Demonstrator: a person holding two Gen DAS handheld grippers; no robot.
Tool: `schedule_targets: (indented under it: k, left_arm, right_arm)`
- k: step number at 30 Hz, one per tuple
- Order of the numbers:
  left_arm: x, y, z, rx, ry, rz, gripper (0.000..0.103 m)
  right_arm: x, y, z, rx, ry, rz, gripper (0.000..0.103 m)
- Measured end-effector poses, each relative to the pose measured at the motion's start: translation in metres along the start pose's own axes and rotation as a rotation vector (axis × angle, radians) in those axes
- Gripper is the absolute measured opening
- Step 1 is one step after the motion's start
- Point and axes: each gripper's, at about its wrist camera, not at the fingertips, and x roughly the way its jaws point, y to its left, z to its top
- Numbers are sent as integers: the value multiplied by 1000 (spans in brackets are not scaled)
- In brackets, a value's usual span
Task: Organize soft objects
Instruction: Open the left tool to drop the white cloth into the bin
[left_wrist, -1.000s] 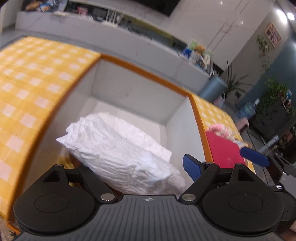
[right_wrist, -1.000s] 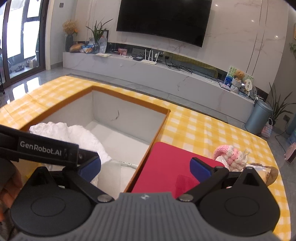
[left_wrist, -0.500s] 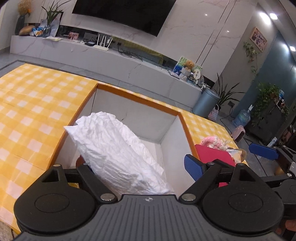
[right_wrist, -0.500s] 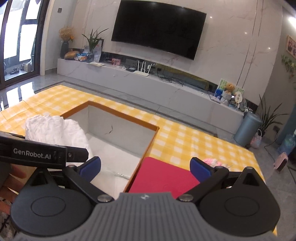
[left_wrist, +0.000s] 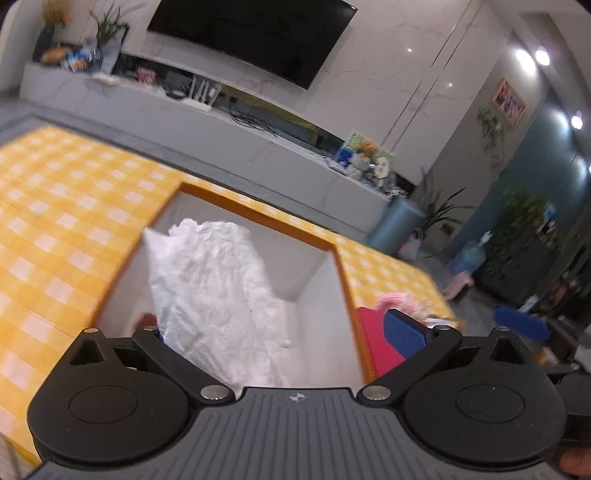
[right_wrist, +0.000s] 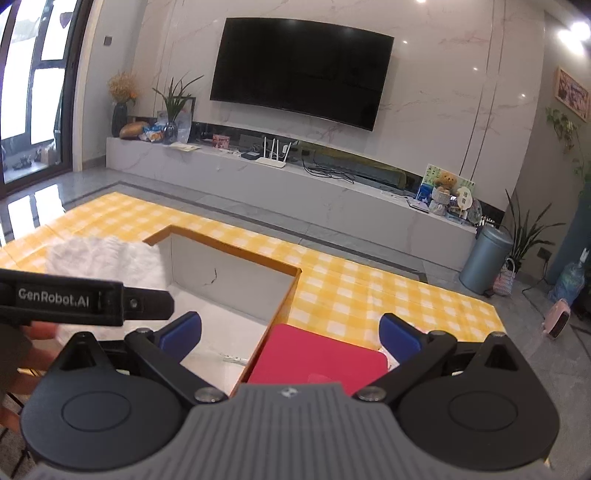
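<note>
from my feed i count two grippers: the left gripper (left_wrist: 280, 332) and the right gripper (right_wrist: 290, 328). one white crinkled bundle (left_wrist: 210, 288) sits at centre frame in the left view. one recessed bin (right_wrist: 236, 280) shows mid-frame, set in one yellow checked table (right_wrist: 351, 291). one red mat (right_wrist: 321, 363) lies at lower centre. one pink knitted thing (left_wrist: 397, 300) at right of the left view, perhaps more behind it, too blurred to say. upper frame: one television (right_wrist: 299, 72), one grey trash can (right_wrist: 485, 254).

Home living room: wall television (right_wrist: 301, 72)
</note>
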Motion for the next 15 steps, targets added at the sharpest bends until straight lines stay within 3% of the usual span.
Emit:
schedule_targets:
  k: [3,7,15]
  left_arm:
    - [7,1,-3,-18,39,-16,103]
    - [9,-5,-4,23,42,30,103]
    - [18,-27,11,257,133,199,103]
  right_arm:
    - [-1,-4,-1,15,-2,8,100]
    - [4,-4,-4,-2,11,4,100]
    - [16,-6,-8,-16,45,-6,100]
